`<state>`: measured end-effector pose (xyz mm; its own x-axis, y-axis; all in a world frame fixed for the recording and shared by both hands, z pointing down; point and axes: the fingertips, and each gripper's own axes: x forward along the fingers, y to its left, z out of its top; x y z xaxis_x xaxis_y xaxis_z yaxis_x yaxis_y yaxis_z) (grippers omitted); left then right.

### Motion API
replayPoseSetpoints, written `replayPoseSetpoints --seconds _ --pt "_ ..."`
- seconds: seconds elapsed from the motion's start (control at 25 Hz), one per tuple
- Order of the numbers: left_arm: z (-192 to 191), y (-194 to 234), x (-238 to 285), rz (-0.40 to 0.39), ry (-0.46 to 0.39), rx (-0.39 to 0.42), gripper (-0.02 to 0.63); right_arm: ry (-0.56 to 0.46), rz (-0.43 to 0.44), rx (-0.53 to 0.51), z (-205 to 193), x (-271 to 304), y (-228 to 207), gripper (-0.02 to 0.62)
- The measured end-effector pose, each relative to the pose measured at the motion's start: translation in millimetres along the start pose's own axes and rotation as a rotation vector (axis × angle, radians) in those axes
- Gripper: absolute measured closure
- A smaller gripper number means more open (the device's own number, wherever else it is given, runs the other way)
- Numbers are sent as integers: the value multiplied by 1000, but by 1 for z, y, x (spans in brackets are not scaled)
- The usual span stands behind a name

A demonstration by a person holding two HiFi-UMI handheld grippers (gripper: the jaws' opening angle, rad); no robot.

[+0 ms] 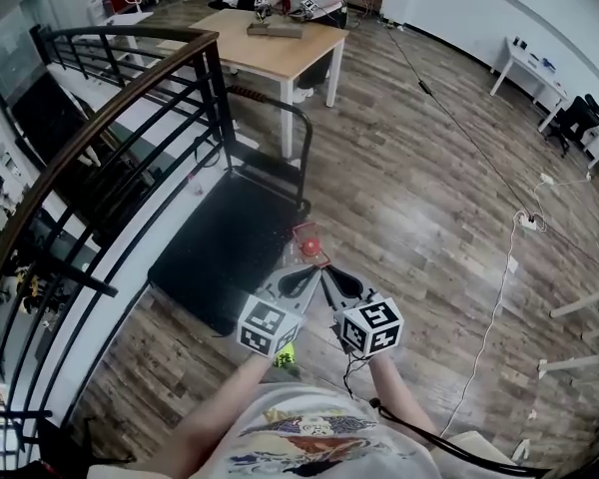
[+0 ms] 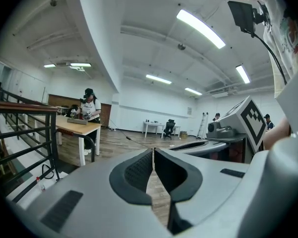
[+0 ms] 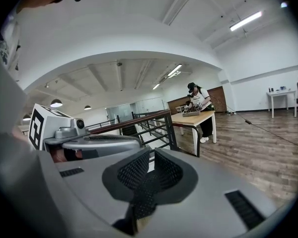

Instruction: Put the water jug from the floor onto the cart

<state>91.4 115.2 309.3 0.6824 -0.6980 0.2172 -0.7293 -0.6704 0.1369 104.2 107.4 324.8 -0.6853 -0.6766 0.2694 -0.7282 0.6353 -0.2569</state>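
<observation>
Fingers [image 2: 135,172] of the left gripper [image 1: 310,276] are pressed shut, and those of the right gripper [image 1: 330,278] likewise. Both hover side by side over the wooden plank floor [image 1: 429,218], at the edge of the black flat platform cart [image 1: 230,238].

You stand in an open, lab-like workspace: wood-plank floor [image 1: 429,198], a wooden worktable [image 1: 280,48], a white desk [image 1: 527,60], strip ceiling lights [image 2: 201,29], black railing [image 1: 100,138].

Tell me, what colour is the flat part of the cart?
The cart deck is black. The head view shows it best.
</observation>
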Motion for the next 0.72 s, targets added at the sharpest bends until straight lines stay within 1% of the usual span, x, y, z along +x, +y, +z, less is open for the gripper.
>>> replayPoseSetpoints --seconds 0.28,0.4,0.72 --pt "-5 42 13 -14 11 -21 594 22 -8 -9 3 44 -11 568" --pt "-5 58 20 -18 19 -27 594 30 -13 5 5 60 -17 569" --pt "-8 79 43 -20 45 -44 594 51 -8 28 8 82 -38 569"
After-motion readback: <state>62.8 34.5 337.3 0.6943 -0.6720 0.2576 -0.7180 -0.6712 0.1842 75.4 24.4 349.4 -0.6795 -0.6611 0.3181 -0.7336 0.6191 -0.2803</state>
